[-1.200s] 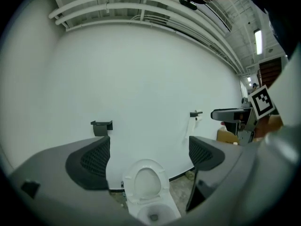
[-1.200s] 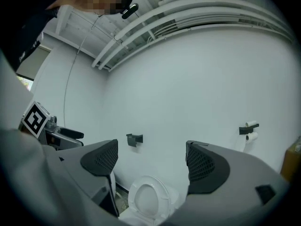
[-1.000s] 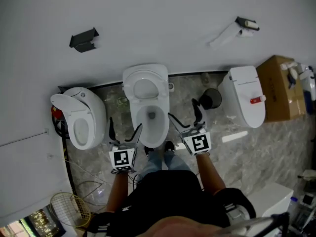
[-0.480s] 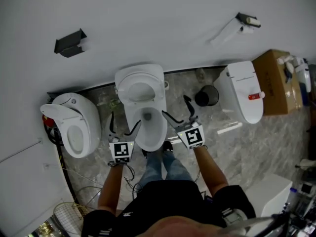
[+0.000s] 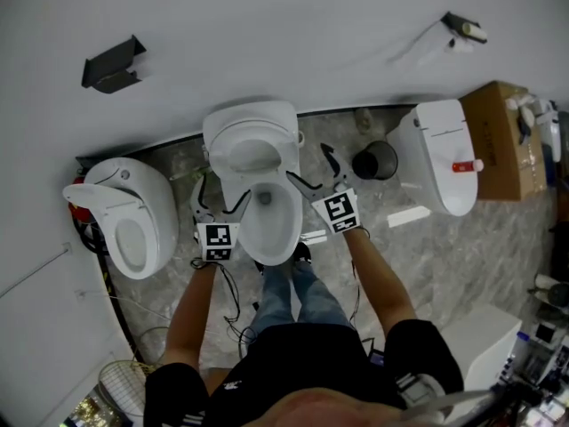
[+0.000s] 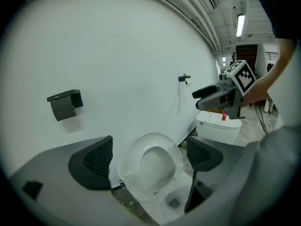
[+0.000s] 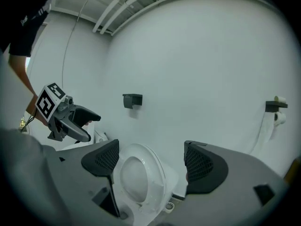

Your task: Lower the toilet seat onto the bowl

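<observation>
The middle toilet has its white seat raised upright against the wall, above the open bowl. My left gripper is open at the bowl's left rim, holding nothing. My right gripper is open at the bowl's right side, also holding nothing. In the left gripper view the seat shows between the spread pads of the left gripper, some way ahead. The right gripper likewise frames the seat from the other side without touching it.
Another toilet with its lid up stands at the left, and a closed one at the right. A black bin sits between the middle and right toilets. A cardboard box is at the far right. Cables lie on the floor at the left.
Both grippers have moved forward from in front of the bowl to either side of it, nearer the raised seat. The seat has not moved.
</observation>
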Tool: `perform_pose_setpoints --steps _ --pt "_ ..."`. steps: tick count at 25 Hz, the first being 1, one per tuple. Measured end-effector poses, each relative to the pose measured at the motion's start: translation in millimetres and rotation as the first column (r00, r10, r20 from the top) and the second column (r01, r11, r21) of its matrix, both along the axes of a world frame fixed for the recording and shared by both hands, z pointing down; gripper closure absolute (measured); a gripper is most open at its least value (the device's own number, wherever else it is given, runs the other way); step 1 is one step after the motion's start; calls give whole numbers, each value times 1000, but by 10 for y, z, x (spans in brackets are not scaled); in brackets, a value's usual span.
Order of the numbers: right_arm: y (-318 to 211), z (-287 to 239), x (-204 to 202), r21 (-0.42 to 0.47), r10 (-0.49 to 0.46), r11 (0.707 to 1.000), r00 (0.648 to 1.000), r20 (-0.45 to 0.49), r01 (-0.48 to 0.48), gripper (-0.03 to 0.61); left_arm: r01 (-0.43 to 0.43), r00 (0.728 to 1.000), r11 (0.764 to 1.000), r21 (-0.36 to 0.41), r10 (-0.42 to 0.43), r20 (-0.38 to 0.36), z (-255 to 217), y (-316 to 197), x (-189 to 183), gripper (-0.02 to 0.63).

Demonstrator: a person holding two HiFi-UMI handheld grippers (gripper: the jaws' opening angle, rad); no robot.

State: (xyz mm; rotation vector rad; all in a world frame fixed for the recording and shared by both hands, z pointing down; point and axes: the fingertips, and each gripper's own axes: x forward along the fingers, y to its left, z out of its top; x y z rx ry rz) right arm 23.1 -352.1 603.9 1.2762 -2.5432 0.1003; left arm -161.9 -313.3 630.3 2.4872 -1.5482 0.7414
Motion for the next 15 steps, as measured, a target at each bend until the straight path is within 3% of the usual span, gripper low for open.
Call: perform_pose_setpoints --steps 6,10,15 --pt "-277 465 -119 -61 -28 998 999 -40 25 132 -11 1000 998 -55 12 12 417 -332 -58 124" --pt "-490 718 -210 -78 -35 996 997 -63 30 190 -21 1000 996 -92 19 -23 687 -559 -89 130" --pt "-705 1016 -333 -107 -68 993 991 -119 55 195 -40 997 989 -144 48 54 1059 -731 -106 132"
